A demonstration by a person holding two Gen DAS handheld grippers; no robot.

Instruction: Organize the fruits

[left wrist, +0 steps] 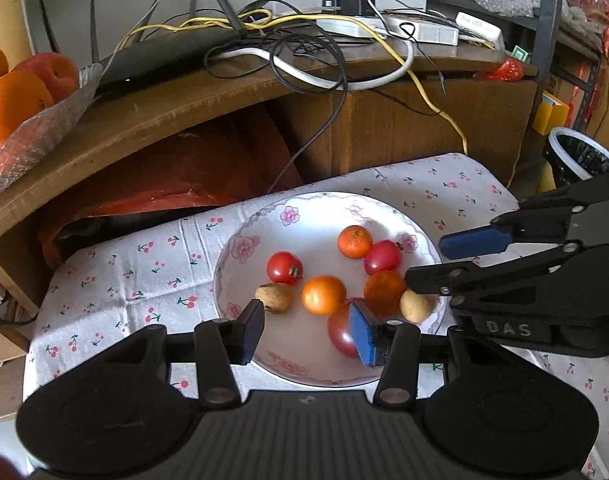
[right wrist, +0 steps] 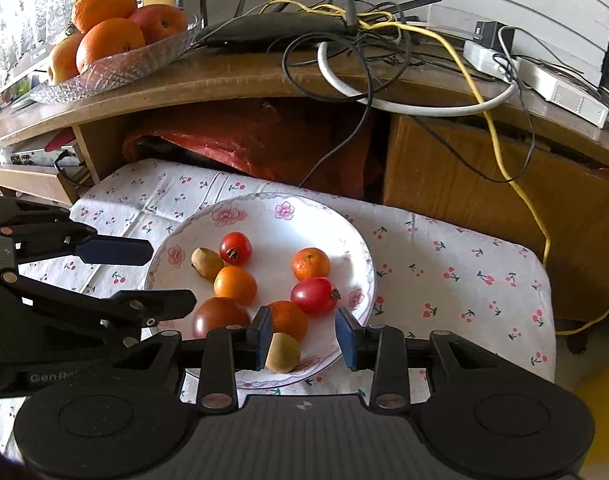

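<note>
A white flowered plate (left wrist: 304, 216) (right wrist: 272, 228) sits on a cherry-print cloth and holds several small fruits. Among them are a red tomato (left wrist: 284, 267), a mandarin (left wrist: 355, 242), an orange (left wrist: 323, 295) and a dark tomato (left wrist: 342, 332). My left gripper (left wrist: 309, 334) stands open over the plate's near rim, with nothing between its fingers. My right gripper (right wrist: 304, 338) is open too. A brown kiwi (right wrist: 282, 352) lies between its fingers beside the left pad, with an orange (right wrist: 288, 318) just beyond. Each gripper shows in the other's view, the right gripper (left wrist: 444, 262) and the left gripper (right wrist: 144, 278).
Behind the plate stands a wooden desk (right wrist: 240, 76) with a black router, tangled cables and white power strips. A glass tray (right wrist: 116, 66) of large oranges and apples sits at its left end. A red bag lies under the desk. A bin (left wrist: 580, 160) stands at the right.
</note>
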